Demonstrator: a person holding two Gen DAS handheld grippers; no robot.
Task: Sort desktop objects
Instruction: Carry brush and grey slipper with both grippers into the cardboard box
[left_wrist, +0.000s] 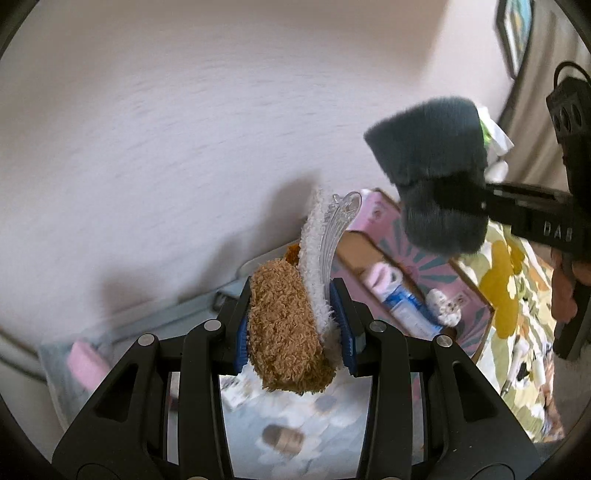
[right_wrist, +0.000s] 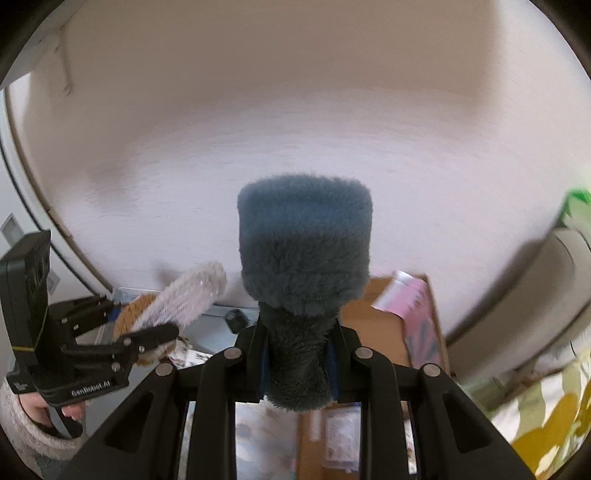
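The left gripper (left_wrist: 293, 314) clamps a brown and white slipper (left_wrist: 288, 325), and the right gripper (right_wrist: 297, 363) clamps a dark blue one (right_wrist: 303, 258); both are held aloft, so lower each gently beside the cardboard box (left_wrist: 469, 295)

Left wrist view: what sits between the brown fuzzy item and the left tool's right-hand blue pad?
A white fuzzy piece with a clear plastic part against it, pinched beside the brown fuzzy item in the left tool.

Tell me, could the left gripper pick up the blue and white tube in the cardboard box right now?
Probably not: the left gripper is already shut on a brown fuzzy slipper, so its jaws are full, though the tube lies uncovered in the box.
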